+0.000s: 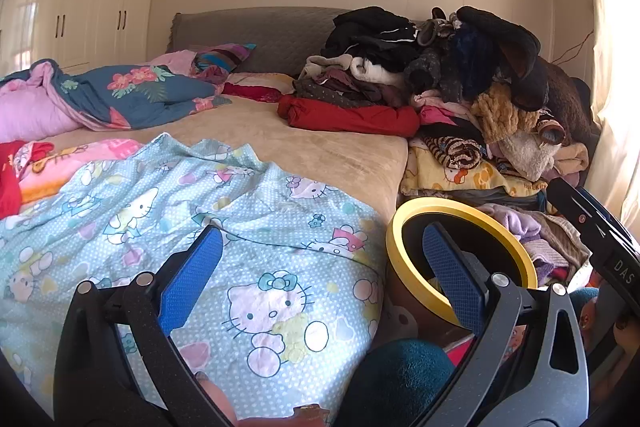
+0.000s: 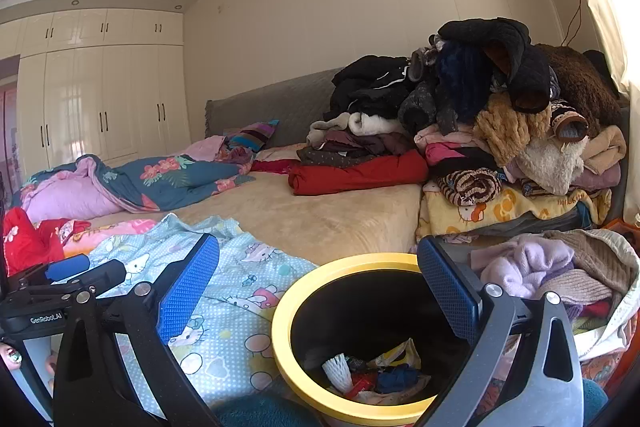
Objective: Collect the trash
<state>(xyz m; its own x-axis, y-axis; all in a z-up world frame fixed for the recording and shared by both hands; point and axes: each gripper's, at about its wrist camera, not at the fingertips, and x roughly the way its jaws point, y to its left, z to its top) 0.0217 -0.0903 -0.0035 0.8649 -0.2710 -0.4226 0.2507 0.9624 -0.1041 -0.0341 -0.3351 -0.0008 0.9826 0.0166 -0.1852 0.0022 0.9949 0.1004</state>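
While both claws hang open and empty over the bin, the step in hand looks like the pause after a drop, before the next search.

With nothing between its blue pads, the right claw (image 2: 318, 291) is spread wide above the yellow-rimmed bin (image 2: 280, 347), whose bottom holds trash (image 2: 372, 371): a white foam net, wrappers and dark scraps. The left claw (image 1: 322, 277) is equally wide and bare, held level over the Hello Kitty sheet (image 1: 240, 211), its right pad in front of the bin's rim. Both point along the bed (image 1: 312, 143) toward the clothes pile (image 1: 460, 79). I see no loose trash on the bed, so the next move probably calls for turning to look elsewhere.
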